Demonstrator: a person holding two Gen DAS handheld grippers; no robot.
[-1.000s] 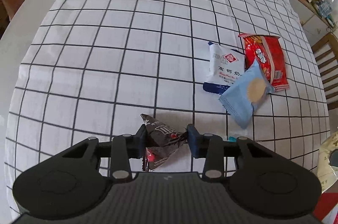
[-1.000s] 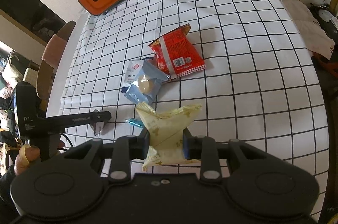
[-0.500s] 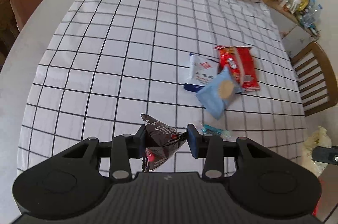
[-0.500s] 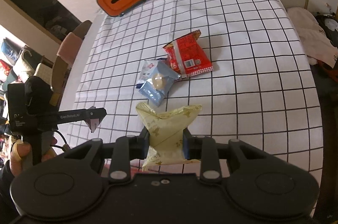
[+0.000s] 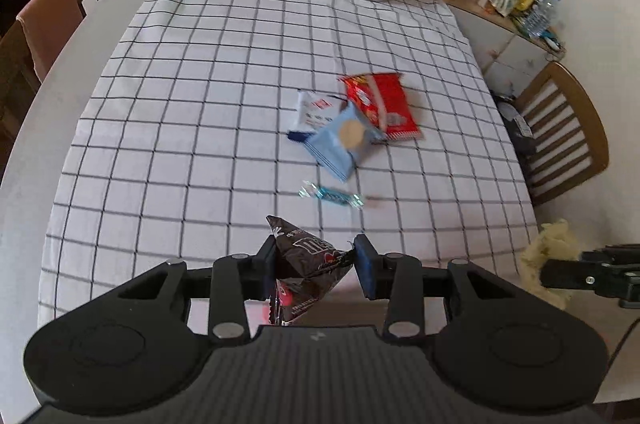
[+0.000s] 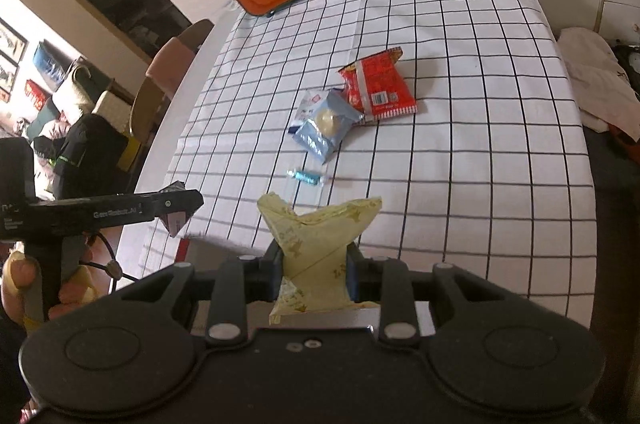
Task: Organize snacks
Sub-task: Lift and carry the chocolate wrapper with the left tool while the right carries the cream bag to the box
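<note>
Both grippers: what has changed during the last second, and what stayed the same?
Both grippers rose and drew back from the table. Left gripper stays shut on the dark packet, right gripper on the yellow packet. The snack pile and blue candy have not moved.

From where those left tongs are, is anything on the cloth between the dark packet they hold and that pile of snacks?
Only one small thing: a blue wrapped candy lies on the cloth between the dark packet in the left tongs and the snack pile. The packet is held above the cloth, so it could likely pass over it.
</note>
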